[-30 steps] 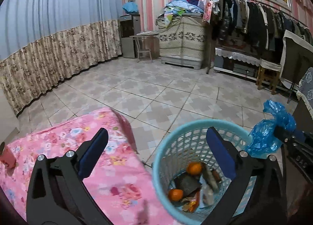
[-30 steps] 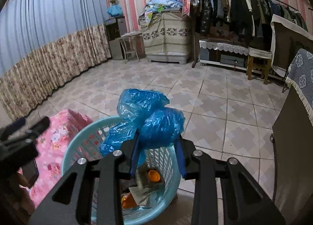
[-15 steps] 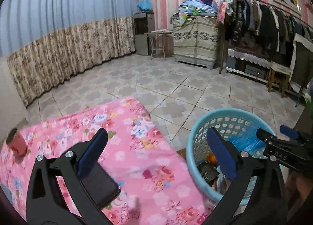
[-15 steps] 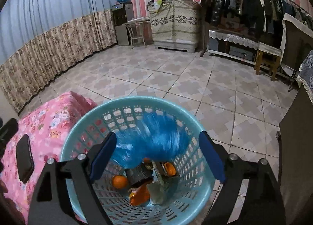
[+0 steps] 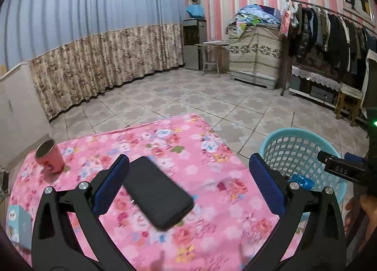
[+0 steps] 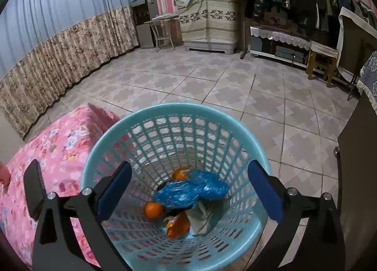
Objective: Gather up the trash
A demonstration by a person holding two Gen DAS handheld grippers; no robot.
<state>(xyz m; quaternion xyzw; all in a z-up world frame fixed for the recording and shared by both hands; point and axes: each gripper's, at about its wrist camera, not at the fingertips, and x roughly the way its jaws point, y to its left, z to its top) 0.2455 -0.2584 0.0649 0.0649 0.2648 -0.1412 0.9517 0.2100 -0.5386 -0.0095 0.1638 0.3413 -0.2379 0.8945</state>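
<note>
A light blue plastic basket (image 6: 150, 115) stands on the floor beside the table. A crumpled blue plastic bag (image 6: 190, 190) lies in it on top of orange peels (image 6: 153, 209) and other scraps. My right gripper (image 6: 188, 190) hangs open and empty right above the basket. My left gripper (image 5: 188, 181) is open and empty above the pink floral tablecloth (image 5: 188, 143), over a black phone (image 5: 157, 198). The basket (image 5: 304, 131) and the bag (image 5: 301, 181) also show at the right of the left wrist view, with the right gripper's tip (image 5: 341, 169) over them.
A pink cup (image 5: 49, 157) stands at the table's far left corner. A light blue box (image 5: 16, 223) sits at the left edge. A dark cabinet (image 6: 358, 164) stands right of the basket. Tiled floor, curtains, a clothes rack and a stool lie beyond.
My right gripper opened and the blue bag dropped into the basket. My left gripper swung left from over the basket to over the table and the phone.
</note>
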